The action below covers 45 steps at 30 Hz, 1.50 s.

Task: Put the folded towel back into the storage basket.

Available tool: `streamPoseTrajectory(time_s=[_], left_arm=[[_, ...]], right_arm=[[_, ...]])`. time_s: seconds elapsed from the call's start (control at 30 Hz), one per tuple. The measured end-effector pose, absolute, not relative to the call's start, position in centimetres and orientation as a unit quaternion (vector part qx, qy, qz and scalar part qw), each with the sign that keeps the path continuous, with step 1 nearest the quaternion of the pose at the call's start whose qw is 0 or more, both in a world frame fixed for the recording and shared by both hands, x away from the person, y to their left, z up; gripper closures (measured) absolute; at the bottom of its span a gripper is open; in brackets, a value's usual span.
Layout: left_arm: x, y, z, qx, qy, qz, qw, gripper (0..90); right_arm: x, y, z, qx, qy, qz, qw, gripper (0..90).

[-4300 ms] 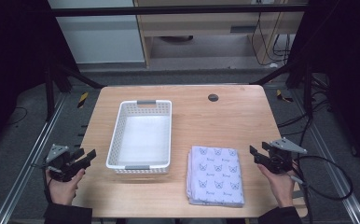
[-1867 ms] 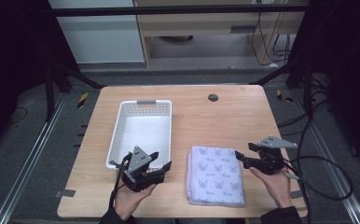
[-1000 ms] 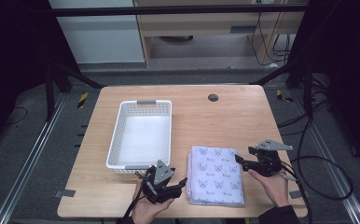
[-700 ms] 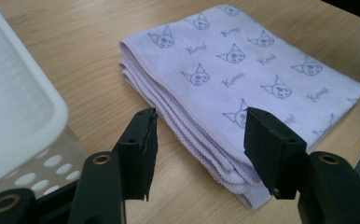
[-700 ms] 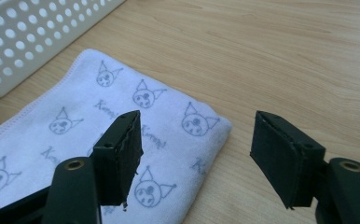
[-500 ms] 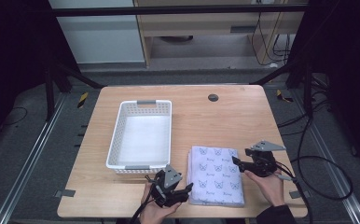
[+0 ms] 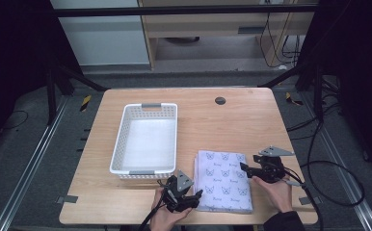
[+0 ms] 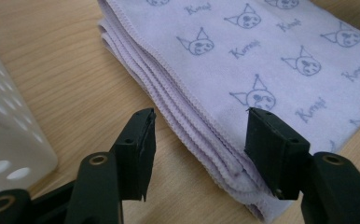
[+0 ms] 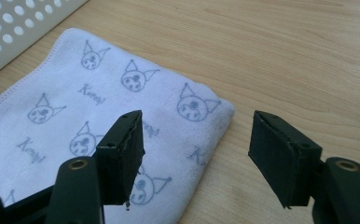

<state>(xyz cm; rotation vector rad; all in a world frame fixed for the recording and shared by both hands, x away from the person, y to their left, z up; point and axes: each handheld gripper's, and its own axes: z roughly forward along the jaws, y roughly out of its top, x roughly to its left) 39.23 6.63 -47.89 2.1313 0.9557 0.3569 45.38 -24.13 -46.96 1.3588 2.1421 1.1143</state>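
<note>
**Lilac towel flanked by two open grippers**

Lilac terry, folded into a thick rectangle and printed with small cat-eared faces, the towel (image 7: 222, 182) lies flat on the near right part of the wooden table (image 7: 232, 120). At the near edge the person's left hand (image 7: 167, 216) holds the left gripper (image 7: 197, 196) low at the towel's near left corner. In the left gripper view (image 8: 197, 154) its black jaws stand apart and have just been opening; the stacked, stitched edges of the towel (image 8: 243, 70) run between them, with one jaw over the bare wood and the other over the cloth, and neither pad presses on the fabric.

On the other side, the right hand (image 7: 275, 190) holds the right gripper (image 7: 243, 167) at the towel's right edge, a little farther back. In the right gripper view (image 9: 194, 154) its jaws are also spread, one above the printed cloth (image 9: 99, 116) near a rounded corner, the other above the wood; nothing is clamped.

Beyond the left gripper, just left of the towel, sits a white perforated basket (image 7: 121, 144). Farther off, a small dark round cap (image 7: 219, 100) is set in the tabletop.
</note>
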Motion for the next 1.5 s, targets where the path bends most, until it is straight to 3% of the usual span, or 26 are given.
streamPoseTrajectory(time_s=[1.0, 1.3, 1.5], left_arm=[[40.2, 5.2, -49.6, 0.847, 0.372, 0.117, 0.362, 31.2], [40.2, 5.3, -49.7, 0.845, 0.372, 0.097, 0.371, 40.2], [40.2, 5.2, -49.8, 0.844, 0.372, 0.092, 0.375, 44.8]], right_arm=[[46.8, -22.5, -49.5, 0.489, 0.776, 0.366, 0.157, 36.9], [46.9, -22.4, -49.8, 0.498, 0.772, 0.366, 0.147, 39.4], [47.0, -22.7, -50.0, 0.505, 0.764, 0.383, 0.121, 46.0]])
